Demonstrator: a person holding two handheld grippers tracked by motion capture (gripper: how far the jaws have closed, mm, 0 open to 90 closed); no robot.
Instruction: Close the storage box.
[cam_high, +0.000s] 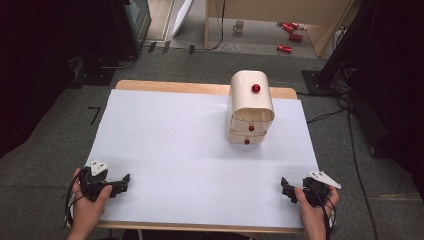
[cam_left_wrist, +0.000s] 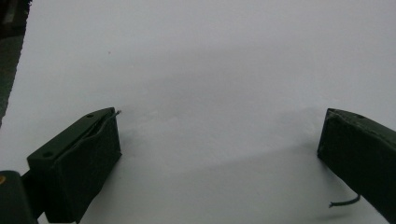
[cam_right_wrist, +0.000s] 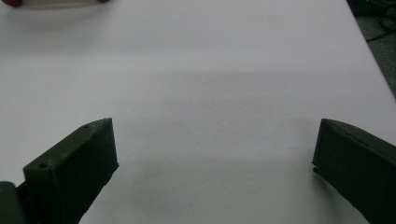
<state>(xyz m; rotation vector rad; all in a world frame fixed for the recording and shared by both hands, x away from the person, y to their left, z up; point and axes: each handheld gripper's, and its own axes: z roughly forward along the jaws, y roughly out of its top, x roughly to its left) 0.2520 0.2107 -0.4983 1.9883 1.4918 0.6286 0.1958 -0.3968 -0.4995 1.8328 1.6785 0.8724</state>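
While both grippers are waiting wide open at the near edge, the drawer box (cam_high: 251, 107) is standing well apart from them, toward the far right of the table (cam_high: 165, 150).

Left gripper (cam_high: 120, 184) and right gripper (cam_high: 286, 189) are holding nothing; reaching for a small red knob (cam_high: 251, 128), a jaw is likely risking a slip or nudging the light box backward.

Grey carpet (cam_high: 60, 135) surrounds the wooden table (cam_high: 165, 86). Beyond it, red cans (cam_high: 289, 31) and a mug (cam_high: 239, 26) sit under pale wooden furniture (cam_high: 280, 10).
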